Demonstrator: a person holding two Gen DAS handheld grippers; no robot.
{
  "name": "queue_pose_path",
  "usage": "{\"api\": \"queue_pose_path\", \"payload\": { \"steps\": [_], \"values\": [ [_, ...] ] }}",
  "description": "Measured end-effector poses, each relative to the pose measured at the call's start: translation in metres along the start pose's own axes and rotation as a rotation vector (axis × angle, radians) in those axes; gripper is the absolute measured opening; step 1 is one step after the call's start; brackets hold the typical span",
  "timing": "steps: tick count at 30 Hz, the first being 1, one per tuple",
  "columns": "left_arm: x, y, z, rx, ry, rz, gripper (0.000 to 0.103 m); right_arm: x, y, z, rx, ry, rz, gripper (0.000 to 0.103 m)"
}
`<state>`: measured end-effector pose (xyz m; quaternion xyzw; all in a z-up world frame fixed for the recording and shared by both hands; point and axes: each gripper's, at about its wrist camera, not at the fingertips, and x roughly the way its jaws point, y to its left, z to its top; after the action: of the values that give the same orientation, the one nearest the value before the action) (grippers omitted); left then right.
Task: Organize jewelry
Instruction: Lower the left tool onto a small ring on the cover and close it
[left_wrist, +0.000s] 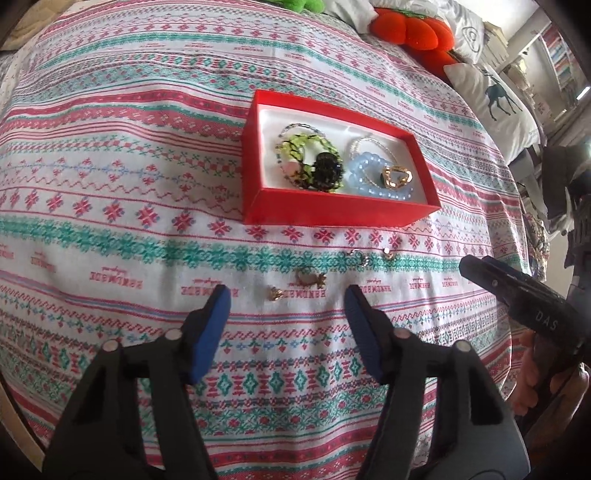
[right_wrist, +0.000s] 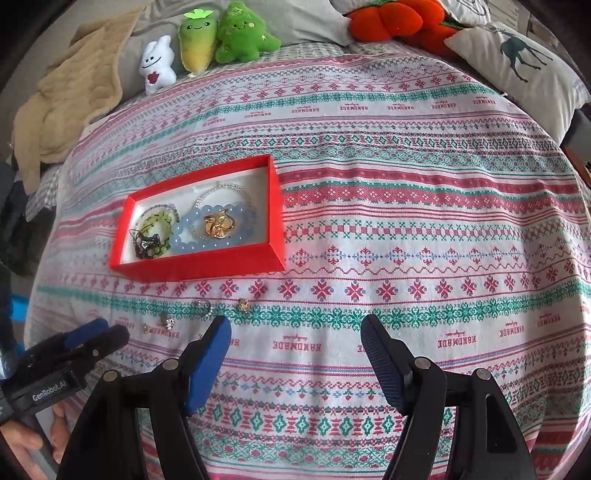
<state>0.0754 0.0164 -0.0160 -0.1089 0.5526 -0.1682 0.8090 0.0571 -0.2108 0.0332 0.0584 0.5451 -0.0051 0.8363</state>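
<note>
A: Where are the grippers?

B: The left hand-held gripper (left_wrist: 287, 295) hovers partly open and empty, with a tiny gold earring (left_wrist: 275, 294) on the bedspread (left_wrist: 110, 184) between its blue pads. The right hand-held gripper (right_wrist: 295, 330) is wide open and empty.

A: How would the earring handle?

B: Probably light, hard and slippery; pinch its body. The red box (left_wrist: 332, 212) sits just above, mid-frame.

Was a home bedroom: patterned bedspread (right_wrist: 406, 221), plush toys (right_wrist: 229, 33) at 11 o'clock, deer pillow (right_wrist: 524, 62) at 1 o'clock
</note>
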Motion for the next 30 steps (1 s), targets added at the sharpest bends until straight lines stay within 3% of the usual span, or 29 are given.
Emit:
{"api": "queue_pose_path", "payload": {
  "steps": [3,7,21,30],
  "values": [
    [0.012,-0.003,0.004,0.025,0.008,-0.068,0.045,0.000,-0.005,-0.002,0.012,0.005,0.004,0.074],
    [0.027,-0.002,0.009,0.019,0.026,-0.100,0.041,0.000,-0.012,-0.004,0.024,0.012,0.008,0.074],
    [0.051,-0.023,0.010,0.118,0.055,0.020,0.040,-0.001,-0.022,-0.010,0.029,0.023,0.002,0.074],
    [0.061,-0.022,0.017,0.125,0.056,0.079,0.021,0.003,-0.021,-0.009,0.029,0.034,-0.004,0.074]
  ]
}}
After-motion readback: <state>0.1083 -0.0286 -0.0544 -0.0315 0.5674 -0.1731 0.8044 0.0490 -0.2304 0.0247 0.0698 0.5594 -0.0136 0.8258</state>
